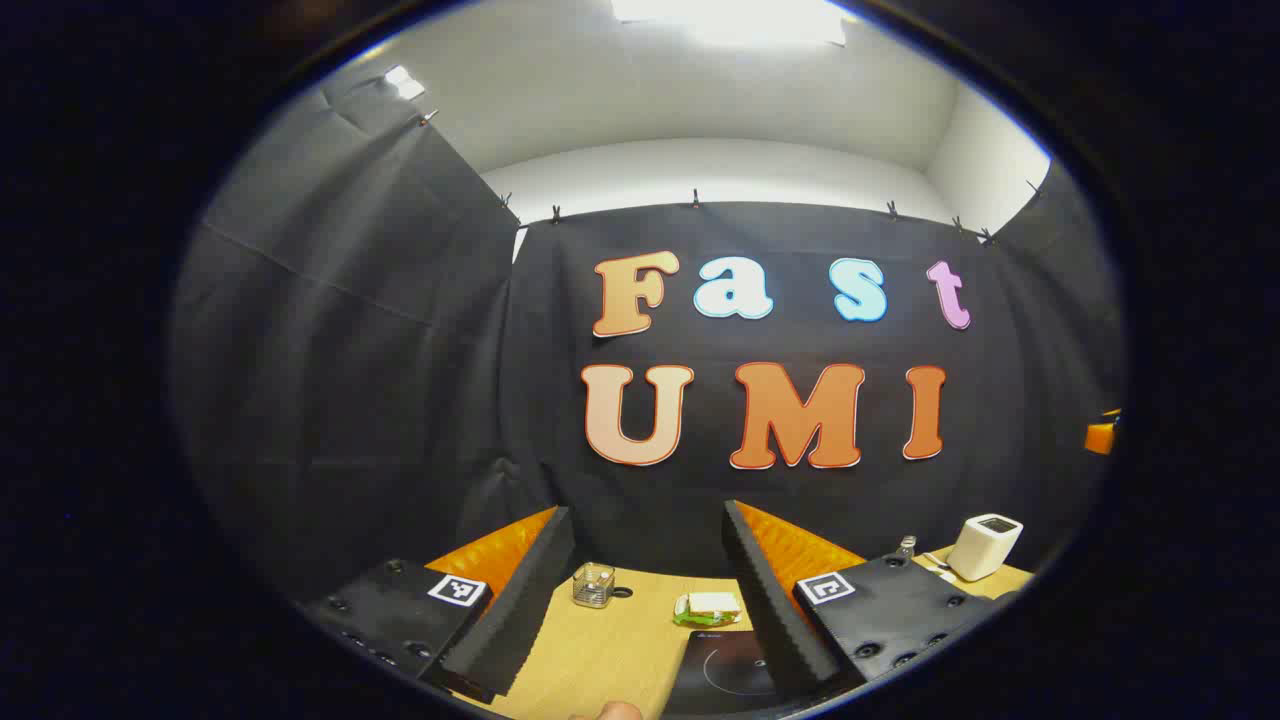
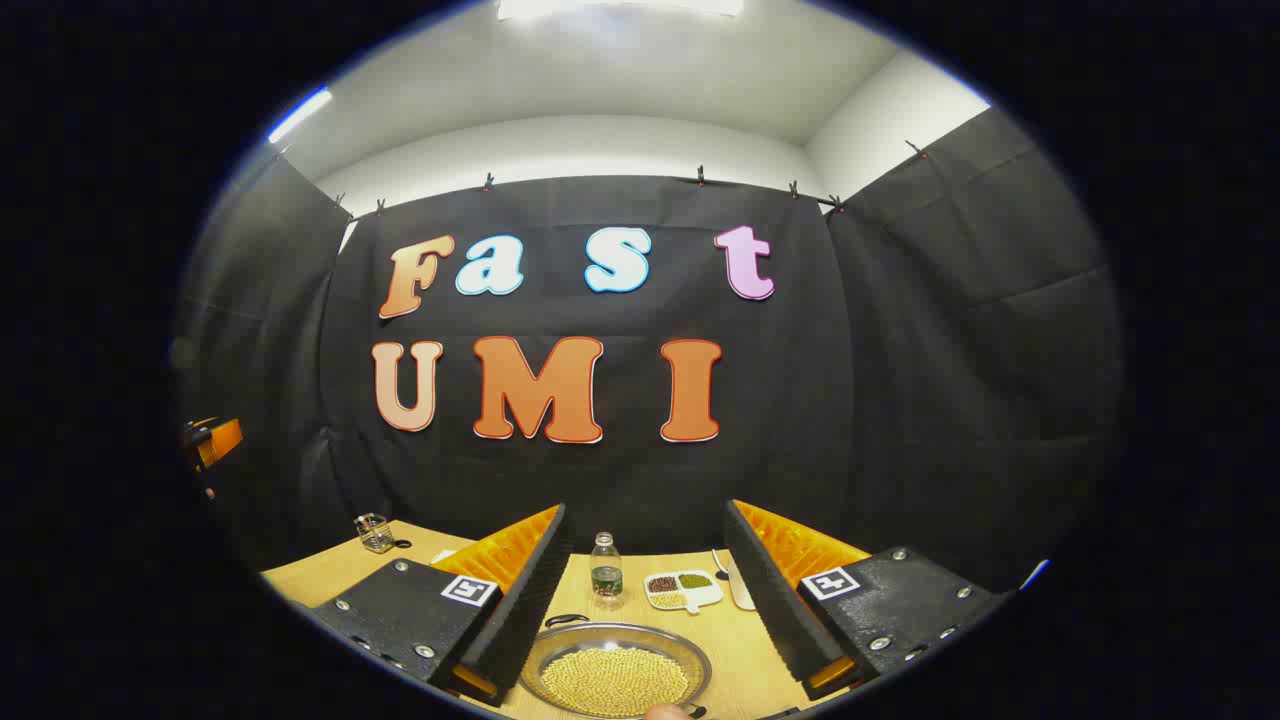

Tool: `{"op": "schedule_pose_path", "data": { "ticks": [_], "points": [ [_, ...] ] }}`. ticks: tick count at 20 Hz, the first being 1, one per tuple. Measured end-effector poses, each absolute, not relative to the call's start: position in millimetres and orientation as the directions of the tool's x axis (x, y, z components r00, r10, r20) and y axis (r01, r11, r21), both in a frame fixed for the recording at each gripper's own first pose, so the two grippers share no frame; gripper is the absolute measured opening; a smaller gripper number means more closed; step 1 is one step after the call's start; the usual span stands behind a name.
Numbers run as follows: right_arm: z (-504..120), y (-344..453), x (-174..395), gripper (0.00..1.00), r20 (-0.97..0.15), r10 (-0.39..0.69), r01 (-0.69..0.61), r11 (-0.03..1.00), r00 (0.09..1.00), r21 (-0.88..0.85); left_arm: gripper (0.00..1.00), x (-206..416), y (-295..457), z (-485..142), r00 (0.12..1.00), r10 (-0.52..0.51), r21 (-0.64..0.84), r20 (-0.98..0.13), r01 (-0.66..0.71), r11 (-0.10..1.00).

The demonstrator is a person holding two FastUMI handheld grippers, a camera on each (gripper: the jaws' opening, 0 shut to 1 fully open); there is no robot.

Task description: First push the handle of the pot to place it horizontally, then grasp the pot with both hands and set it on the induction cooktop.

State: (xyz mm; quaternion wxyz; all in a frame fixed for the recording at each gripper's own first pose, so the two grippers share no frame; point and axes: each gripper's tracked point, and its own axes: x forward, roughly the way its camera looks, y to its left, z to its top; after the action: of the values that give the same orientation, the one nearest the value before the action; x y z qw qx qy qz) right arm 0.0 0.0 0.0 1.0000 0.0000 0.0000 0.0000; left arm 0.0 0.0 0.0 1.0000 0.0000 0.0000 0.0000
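My left hand-held gripper (image 1: 648,590): fingers apart, nothing between, raised over bench (image 1: 600,650). Induction cooktop (image 1: 725,665) below, near right finger. My right hand-held gripper (image 2: 648,590): fingers apart, empty. Pot (image 2: 615,675) full of yellow beans sits on bench below it; bottle (image 2: 605,570) and divided dish (image 2: 683,588) behind.

Cooktop (image 1: 728,668) is cut off by the bottom edge and partly hidden behind a finger. Pan (image 2: 615,675) is clipped at the bottom.
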Motion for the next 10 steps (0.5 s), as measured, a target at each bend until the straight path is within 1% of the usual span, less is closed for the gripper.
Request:
{"op": "schedule_pose_path", "data": {
  "ticks": [5,6,7,8,9,10],
  "points": [
    [-5,-7,3,0.95,-0.022,-0.009,0.009,1.000,1.000,0.002,0.98,-1,-3,3,0.999,-0.034,-0.005,-0.003,0.034,0.999],
    [-6,-8,3,1.00,-0.024,-0.009,0.009,1.000,1.000,0.005,0.98,-1,-5,2,0.999,-0.045,-0.011,-0.008,0.045,0.999],
    [-6,-9,4,0.95,-0.025,-0.009,0.009,1.000,1.000,0.004,0.98,-1,-9,1,0.998,-0.056,-0.014,-0.015,0.055,0.998],
    [-6,-10,6,0.95,-0.024,-0.012,0.012,1.000,1.000,0.003,0.99,0,-13,1,0.998,-0.059,-0.011,-0.020,0.059,0.998],
    [-6,-11,7,0.91,-0.024,-0.013,0.013,1.000,1.000,0.002,0.96,2,-14,0,0.998,-0.058,-0.007,-0.023,0.058,0.998],
    [-8,-11,9,0.95,-0.026,-0.013,0.013,1.000,1.000,0.000,0.98,4,-14,0,0.998,-0.060,-0.004,-0.024,0.060,0.998]
  ]
}}
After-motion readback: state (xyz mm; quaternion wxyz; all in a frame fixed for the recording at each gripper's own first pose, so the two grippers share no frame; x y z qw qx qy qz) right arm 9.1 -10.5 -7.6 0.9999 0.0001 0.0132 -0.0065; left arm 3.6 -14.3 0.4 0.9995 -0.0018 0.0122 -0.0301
